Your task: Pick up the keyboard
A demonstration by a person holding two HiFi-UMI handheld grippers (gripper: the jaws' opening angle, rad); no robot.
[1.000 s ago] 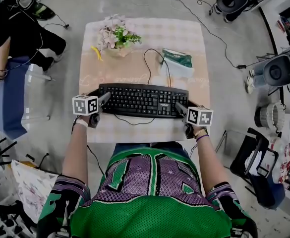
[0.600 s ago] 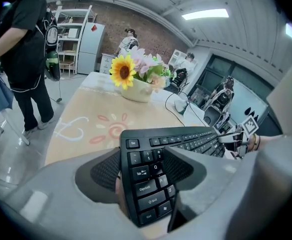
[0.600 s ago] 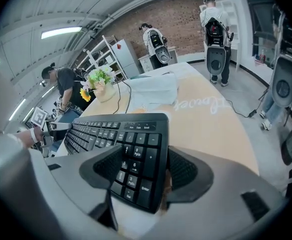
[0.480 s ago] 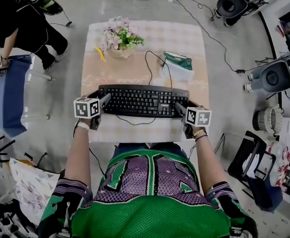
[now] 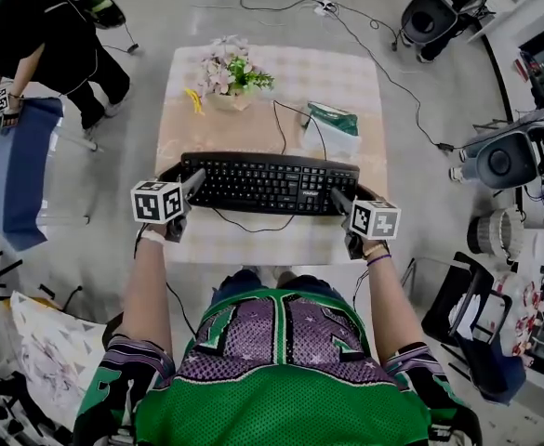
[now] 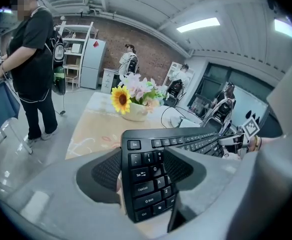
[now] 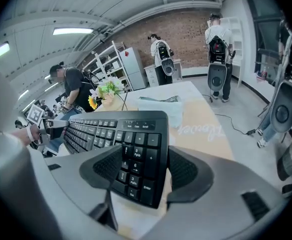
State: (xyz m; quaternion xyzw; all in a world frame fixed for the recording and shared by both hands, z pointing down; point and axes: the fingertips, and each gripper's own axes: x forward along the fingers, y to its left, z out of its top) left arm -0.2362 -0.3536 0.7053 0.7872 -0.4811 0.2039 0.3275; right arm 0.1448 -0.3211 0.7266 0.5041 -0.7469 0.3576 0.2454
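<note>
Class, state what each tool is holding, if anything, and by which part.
Both hold the black keyboard: the left tool clamps its left end, the right tool its number-pad end.

Your desk (image 5: 253,130) wears a cloth: pale checks at the far and near ends, and a beige band with faint script across the middle. At its far left you have a pot of flowers (image 5: 227,86), with a small yellow thing (image 5: 192,100) just beside it on the left. At the far right lies a white pack with a green top (image 5: 332,124). A black cable (image 5: 279,124) runs over the cloth between them to the keyboard (image 5: 270,183), which spans the near half. Whether it touches the cloth cannot be told.
</note>
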